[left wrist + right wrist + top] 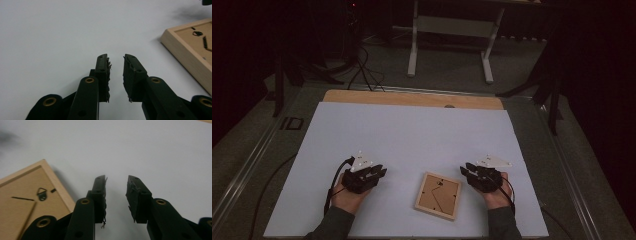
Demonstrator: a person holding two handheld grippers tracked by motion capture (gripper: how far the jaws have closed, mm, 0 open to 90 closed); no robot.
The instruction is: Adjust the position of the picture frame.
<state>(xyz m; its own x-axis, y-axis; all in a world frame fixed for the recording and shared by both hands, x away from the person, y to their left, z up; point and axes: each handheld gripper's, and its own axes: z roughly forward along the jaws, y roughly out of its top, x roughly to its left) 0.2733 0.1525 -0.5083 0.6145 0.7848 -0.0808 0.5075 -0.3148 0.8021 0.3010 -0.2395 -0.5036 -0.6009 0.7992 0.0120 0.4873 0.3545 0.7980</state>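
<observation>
High view: wooden picture frame [438, 195] lying back-up between our left gripper [379, 172] and right gripper [465, 169], jaws parted, empty; we should pinch opposite edges squarely

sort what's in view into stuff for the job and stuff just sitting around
In the job:
picture frame, lying back-side up
left tongs, open
right tongs, open

Just lying about:
white sheet under it all
white stand behind the table
floor cables

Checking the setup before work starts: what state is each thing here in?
picture frame: lying flat, back side up, untouched, between the grippers.
left gripper: open, holding nothing.
right gripper: open, holding nothing.
white sheet: spread flat over the table.
</observation>
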